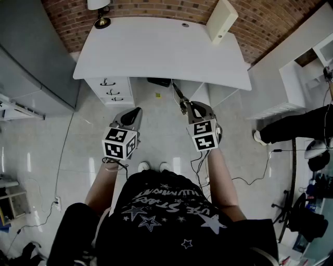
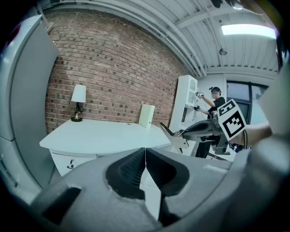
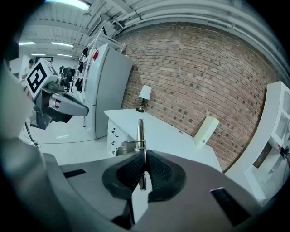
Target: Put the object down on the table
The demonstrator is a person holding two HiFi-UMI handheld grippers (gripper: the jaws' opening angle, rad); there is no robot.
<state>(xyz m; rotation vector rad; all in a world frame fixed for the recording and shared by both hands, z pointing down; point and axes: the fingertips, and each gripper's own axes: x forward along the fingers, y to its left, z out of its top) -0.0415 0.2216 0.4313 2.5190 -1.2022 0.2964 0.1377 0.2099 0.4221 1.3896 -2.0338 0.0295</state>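
Note:
My right gripper (image 1: pixel 186 107) is shut on a slim metal tool (image 1: pixel 178 95) whose tip juts forward toward the white table (image 1: pixel 156 47). In the right gripper view the tool (image 3: pixel 140 131) rises straight from between the closed pads (image 3: pixel 156 174). Seen from the left gripper view, the same tool (image 2: pixel 174 136) sticks out of the right gripper (image 2: pixel 199 129) beside the table's near edge. The left gripper (image 1: pixel 136 111) hangs over the floor, short of the table. Its jaws are shut with nothing between them (image 2: pixel 145 156).
On the table's far side stand a small lamp (image 1: pixel 100 10) and a white box (image 1: pixel 221 21). A drawer unit (image 1: pixel 109 91) sits under the left end. A grey cabinet (image 1: pixel 31 62) is at the left, another person (image 1: pixel 291 127) and floor cables at the right.

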